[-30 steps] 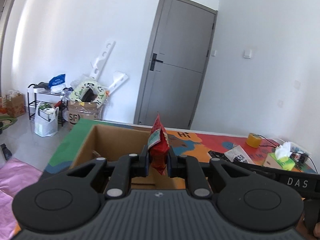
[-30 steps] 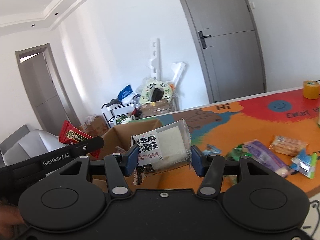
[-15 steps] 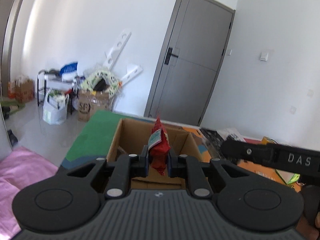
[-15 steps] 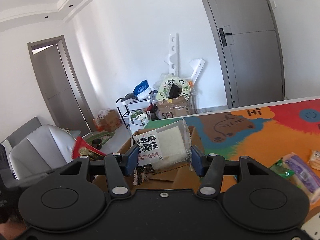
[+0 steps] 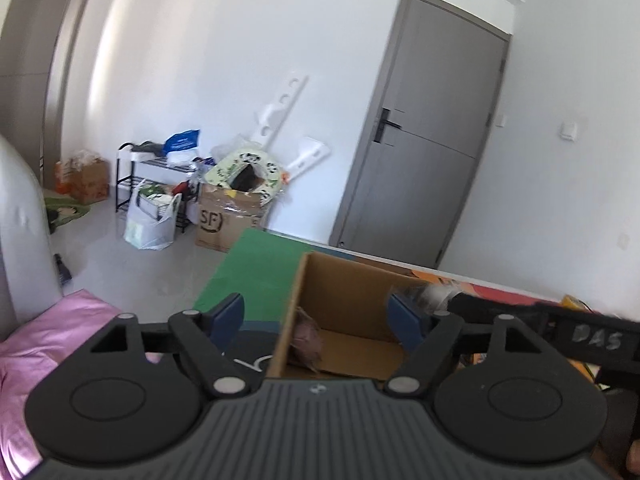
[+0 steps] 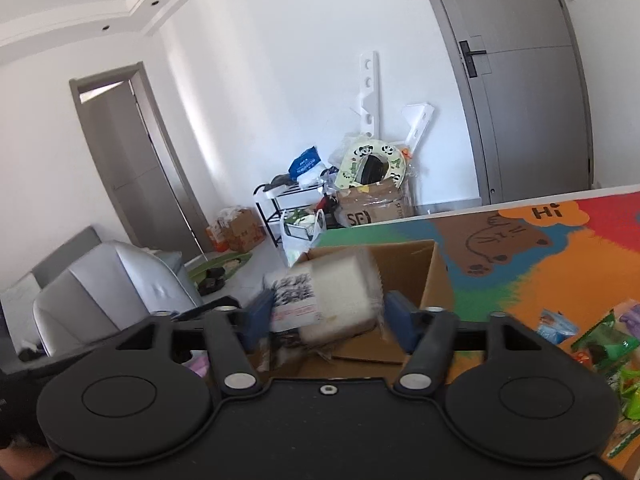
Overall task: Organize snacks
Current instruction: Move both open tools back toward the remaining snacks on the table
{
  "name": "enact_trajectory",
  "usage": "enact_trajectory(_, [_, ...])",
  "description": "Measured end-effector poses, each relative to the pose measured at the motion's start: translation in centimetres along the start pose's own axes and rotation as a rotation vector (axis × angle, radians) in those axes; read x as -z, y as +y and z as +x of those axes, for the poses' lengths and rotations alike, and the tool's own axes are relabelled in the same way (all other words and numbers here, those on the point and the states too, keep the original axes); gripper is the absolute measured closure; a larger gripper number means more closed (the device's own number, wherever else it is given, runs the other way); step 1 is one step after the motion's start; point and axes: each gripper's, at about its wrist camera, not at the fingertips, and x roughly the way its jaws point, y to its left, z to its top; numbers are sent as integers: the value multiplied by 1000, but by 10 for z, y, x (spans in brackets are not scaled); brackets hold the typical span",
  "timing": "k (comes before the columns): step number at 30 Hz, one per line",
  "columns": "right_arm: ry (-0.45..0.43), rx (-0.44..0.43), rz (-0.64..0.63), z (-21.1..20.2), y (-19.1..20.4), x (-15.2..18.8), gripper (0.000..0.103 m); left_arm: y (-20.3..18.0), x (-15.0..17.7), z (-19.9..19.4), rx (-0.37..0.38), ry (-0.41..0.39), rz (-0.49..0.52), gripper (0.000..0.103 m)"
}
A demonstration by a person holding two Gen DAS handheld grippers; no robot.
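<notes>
Cardboard box at lower centre of the left wrist view, on the table; left claw opening, nothing between its pads, a blurred reddish packet inside the box. Lower centre of the right wrist view: right claw opening, blurred white snack packet between its pads above the box, contact unclear.

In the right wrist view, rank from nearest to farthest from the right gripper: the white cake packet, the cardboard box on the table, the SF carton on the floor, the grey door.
1. White cake packet, between the opening jaws of the right gripper.
2. Cardboard box, just beyond, on the table.
3. SF carton, on the floor past the table edge.
4. Grey door, far wall, upper right.
</notes>
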Motion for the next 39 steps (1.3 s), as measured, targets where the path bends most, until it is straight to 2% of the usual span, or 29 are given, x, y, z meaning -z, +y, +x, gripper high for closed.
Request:
enact_trajectory(3, [-24, 24, 30, -9, -8, -1, 28, 0, -2, -3, -22, 12, -15, 17])
enact_trajectory(7, [-37, 36, 98, -25, -29, 4, 28, -9, 0, -6, -6, -1, 7, 11])
enact_trajectory(13, [-35, 87, 133, -44, -53, 12, 28, -20, 5, -6, 58, 16, 22, 10])
enact_trajectory(29, [-45, 154, 158, -86, -82, 26, 22, -57, 21, -11, 103, 53, 71, 3])
enact_trajectory(32, [-66, 169, 159, -98, -88, 31, 17, -68, 22, -14, 128, 47, 89, 1])
enact_trajectory(39, [-76, 224, 187, -121, -110, 39, 17, -91, 33, -15, 184, 65, 114, 1])
